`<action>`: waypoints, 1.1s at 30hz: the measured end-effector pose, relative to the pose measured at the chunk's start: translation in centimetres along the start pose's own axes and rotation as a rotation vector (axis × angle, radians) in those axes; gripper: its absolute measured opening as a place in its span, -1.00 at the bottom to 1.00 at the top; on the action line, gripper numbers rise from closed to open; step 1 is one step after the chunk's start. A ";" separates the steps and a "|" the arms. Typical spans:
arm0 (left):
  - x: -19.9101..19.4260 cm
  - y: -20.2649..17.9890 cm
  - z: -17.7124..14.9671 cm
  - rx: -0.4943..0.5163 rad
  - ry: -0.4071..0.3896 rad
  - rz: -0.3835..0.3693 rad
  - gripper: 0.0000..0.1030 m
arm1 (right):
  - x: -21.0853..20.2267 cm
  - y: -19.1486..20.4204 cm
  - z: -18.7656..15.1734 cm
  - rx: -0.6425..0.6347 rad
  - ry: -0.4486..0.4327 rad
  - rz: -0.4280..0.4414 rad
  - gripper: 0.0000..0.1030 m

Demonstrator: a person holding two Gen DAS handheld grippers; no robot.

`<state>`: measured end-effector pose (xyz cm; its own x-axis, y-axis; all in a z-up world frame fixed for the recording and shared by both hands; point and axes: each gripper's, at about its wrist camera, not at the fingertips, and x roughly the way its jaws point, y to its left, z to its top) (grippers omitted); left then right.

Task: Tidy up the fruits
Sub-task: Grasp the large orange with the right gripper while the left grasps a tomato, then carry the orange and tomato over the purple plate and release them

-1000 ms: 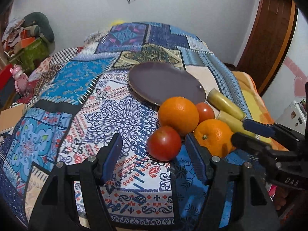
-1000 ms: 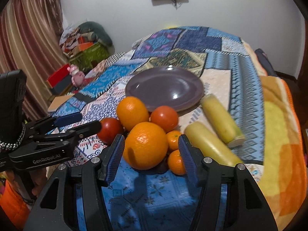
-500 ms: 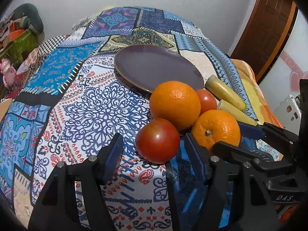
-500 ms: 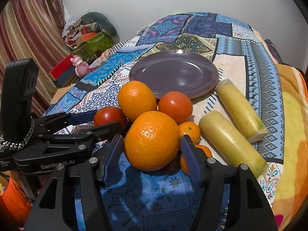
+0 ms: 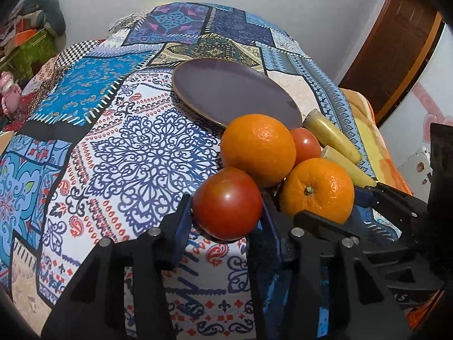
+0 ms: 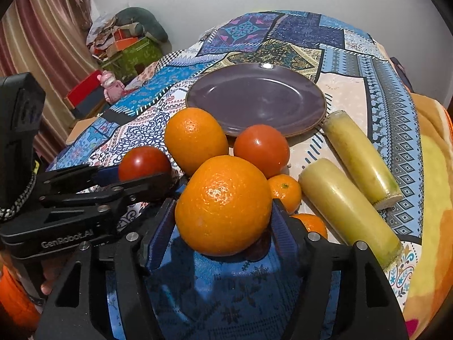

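Observation:
A red tomato (image 5: 228, 202) lies at the near left of the fruit pile. My left gripper (image 5: 225, 212) has a blue pad against each of its sides, and the jaws are closing on it. A large orange (image 6: 223, 205) rests on the blue patch of the blanket, and my right gripper (image 6: 223, 221) holds it, pads against both flanks. Behind them sit a second orange (image 6: 195, 138), a second tomato (image 6: 262, 150) and two small mandarins (image 6: 286, 192). The purple plate (image 6: 254, 99) beyond is bare.
Two pale yellow-green stalks (image 6: 351, 209) lie right of the pile. The patchwork blanket (image 5: 136, 155) covers a bed that slopes off on all sides. Boxes and a pink toy (image 6: 109, 85) stand on the floor at left. A wooden door (image 5: 396, 56) is at the right.
Both grippers moved forward and down into the pile. The left jaws, wide apart before, closed in onto the tomato. The right fingers slid along the large orange's sides.

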<state>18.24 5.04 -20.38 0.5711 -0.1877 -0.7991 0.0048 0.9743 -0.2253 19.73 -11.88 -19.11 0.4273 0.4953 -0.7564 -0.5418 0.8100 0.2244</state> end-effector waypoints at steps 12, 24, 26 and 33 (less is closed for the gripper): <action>-3.7 -0.4 0.2 0.009 -0.068 0.042 -0.09 | -1.7 0.3 -0.1 0.023 -0.033 0.024 0.19; -7.8 -1.8 1.9 0.030 -0.165 0.054 -0.09 | -5.9 0.6 2.2 0.016 -0.157 0.010 0.19; -8.5 -2.0 2.6 0.035 -0.187 0.053 -0.09 | -6.5 0.5 2.8 0.015 -0.178 0.009 0.19; -10.2 -2.6 4.8 0.050 -0.246 0.068 -0.09 | -8.1 0.1 5.6 -0.004 -0.255 -0.008 0.19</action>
<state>16.32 5.02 -8.94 0.7542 -0.0910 -0.6503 -0.0035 0.9898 -0.1426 20.22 -14.02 -9.55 0.5998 0.5524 -0.5789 -0.5404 0.8132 0.2161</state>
